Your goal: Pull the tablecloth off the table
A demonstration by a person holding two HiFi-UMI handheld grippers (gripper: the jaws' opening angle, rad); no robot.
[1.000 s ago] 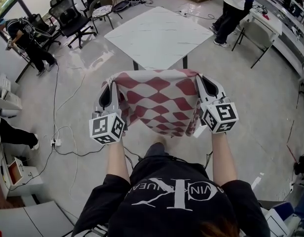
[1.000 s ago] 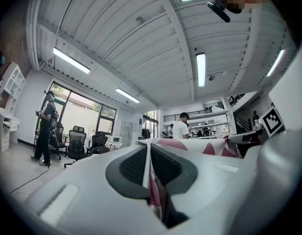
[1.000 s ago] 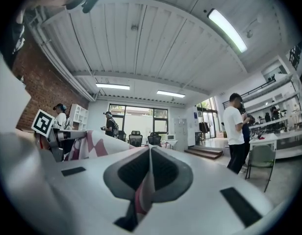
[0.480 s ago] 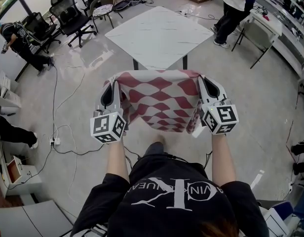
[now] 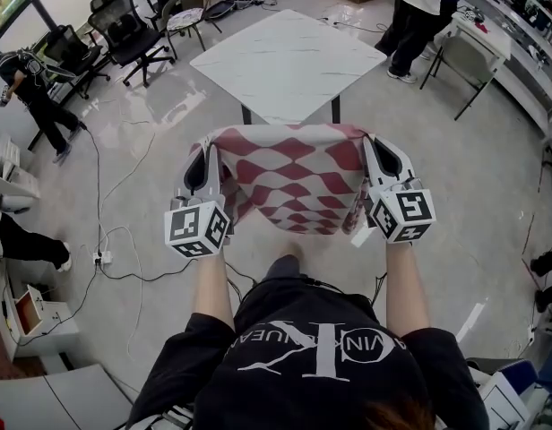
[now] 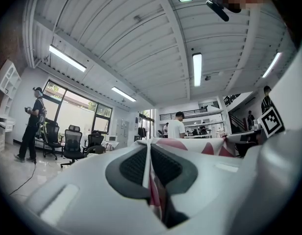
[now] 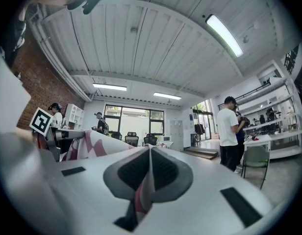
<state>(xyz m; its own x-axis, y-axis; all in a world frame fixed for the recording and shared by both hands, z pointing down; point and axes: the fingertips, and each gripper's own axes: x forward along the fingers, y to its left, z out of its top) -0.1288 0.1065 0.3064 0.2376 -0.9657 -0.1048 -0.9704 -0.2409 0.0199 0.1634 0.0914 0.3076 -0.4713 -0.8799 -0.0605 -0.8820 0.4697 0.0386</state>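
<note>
The red-and-white diamond-patterned tablecloth (image 5: pixel 289 179) hangs in the air, stretched between my two grippers, off the white marble-look table (image 5: pixel 289 65) that stands bare behind it. My left gripper (image 5: pixel 207 144) is shut on the cloth's left top corner, my right gripper (image 5: pixel 373 143) on its right top corner. In the left gripper view the cloth (image 6: pixel 190 145) is pinched between the dark pads (image 6: pixel 134 165). The right gripper view shows cloth (image 7: pixel 99 145) drawn out to the left, its edge clamped in the jaws.
Black office chairs (image 5: pixel 124 27) stand at the far left beside a person (image 5: pixel 34 83). Another person (image 5: pixel 421 21) stands by a white desk (image 5: pixel 478 41) at the far right. Cables (image 5: pixel 115 249) trail over the glossy floor at left.
Both grippers have lifted the cloth slightly and it is drawn a little tauter. The person at the left has walked further toward the edge.
</note>
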